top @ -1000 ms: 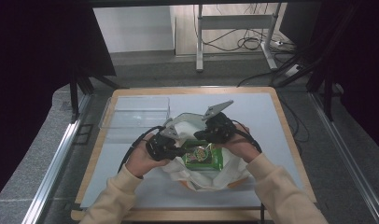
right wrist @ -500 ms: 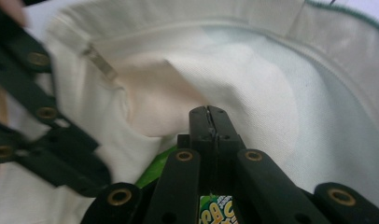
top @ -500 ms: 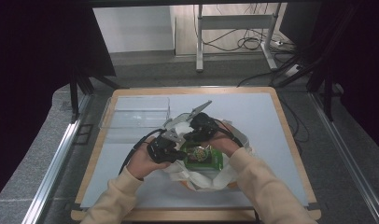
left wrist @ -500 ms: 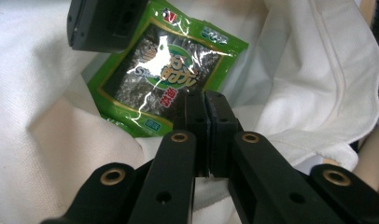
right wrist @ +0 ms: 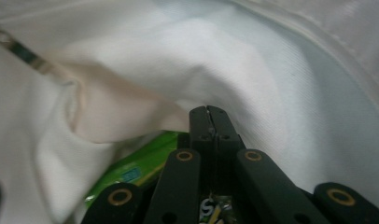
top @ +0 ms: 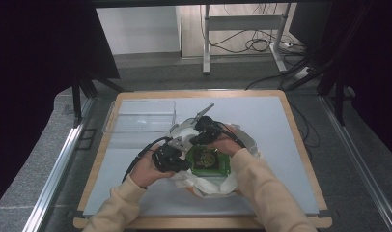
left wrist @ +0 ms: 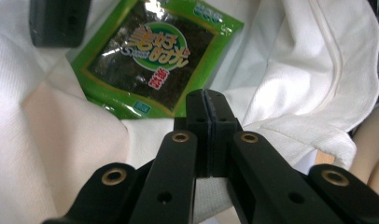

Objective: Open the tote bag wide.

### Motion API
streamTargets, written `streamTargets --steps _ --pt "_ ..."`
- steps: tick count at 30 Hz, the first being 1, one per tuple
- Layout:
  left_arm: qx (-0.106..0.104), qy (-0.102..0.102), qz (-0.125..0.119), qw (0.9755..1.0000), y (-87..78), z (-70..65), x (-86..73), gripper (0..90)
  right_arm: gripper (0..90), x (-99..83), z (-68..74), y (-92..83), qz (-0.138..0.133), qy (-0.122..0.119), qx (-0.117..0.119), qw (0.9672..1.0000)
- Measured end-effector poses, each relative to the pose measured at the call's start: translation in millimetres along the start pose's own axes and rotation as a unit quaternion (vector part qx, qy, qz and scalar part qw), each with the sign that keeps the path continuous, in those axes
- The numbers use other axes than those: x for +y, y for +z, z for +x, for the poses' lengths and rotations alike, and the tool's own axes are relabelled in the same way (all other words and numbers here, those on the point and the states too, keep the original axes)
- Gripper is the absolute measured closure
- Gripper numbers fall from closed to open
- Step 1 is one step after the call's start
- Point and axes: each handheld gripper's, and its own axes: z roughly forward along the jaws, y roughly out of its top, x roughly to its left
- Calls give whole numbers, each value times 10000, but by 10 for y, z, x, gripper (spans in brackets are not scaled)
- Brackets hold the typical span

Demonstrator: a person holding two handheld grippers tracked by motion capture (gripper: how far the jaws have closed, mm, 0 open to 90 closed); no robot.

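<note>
A: Where did we find the green snack packet (top: pixel 208 160)?

B: We found it lying on the white cloth bag (top: pixel 211 184), in the near middle of the table (top: pixel 281 125), between the two hands. In the left gripper view, the packet (left wrist: pixel 152 56) lay face up with its dark printed label visible and white fabric (left wrist: pixel 290 70) around it.

A: What state was the left gripper (top: pixel 169 159) in?

B: We saw its jaws pressed fully together, tip to tip, just short of the packet's near edge. Whether any fabric was pinched between them, we could not tell.

A: And the right gripper (top: pixel 203 129)?

B: We saw its jaws closed as well. In the right gripper view, the gripper (right wrist: pixel 210 122) pointed into a fold of the bag (right wrist: pixel 253 70), with a green edge of the packet (right wrist: pixel 136 172) just beside the jaws on their left.

A: Anything else on the table?

B: We noted a clear plastic tray (top: pixel 142 116) at the far left, apart from the bag.
</note>
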Motion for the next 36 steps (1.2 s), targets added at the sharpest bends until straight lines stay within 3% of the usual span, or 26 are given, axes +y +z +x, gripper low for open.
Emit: streamTargets --steps 6,12,16,20,26,33,36 --pt "-21 20 122 9999 44 -23 -29 900 897 11 -125 62 32 73 -230 9997" --pt "-61 -9 203 9998 57 -36 -72 900 897 20 -223 129 15 93 -675 9977" --pt "-70 -33 186 9998 50 -30 -90 900 897 -3 -269 142 -68 180 -657 9977" --pt "-79 -29 185 9998 46 -26 -97 900 897 -35 -210 86 -145 150 -658 9976" --pt "-97 -60 179 9998 43 -14 -104 900 896 -142 24 -14 -107 -146 -320 9993" --pt "-64 -50 162 9998 24 -24 -100 900 897 -82 249 121 91 -511 -46 9986" --pt "-67 -39 177 9998 25 -22 -108 900 896 -46 293 250 226 -653 -78 9976"
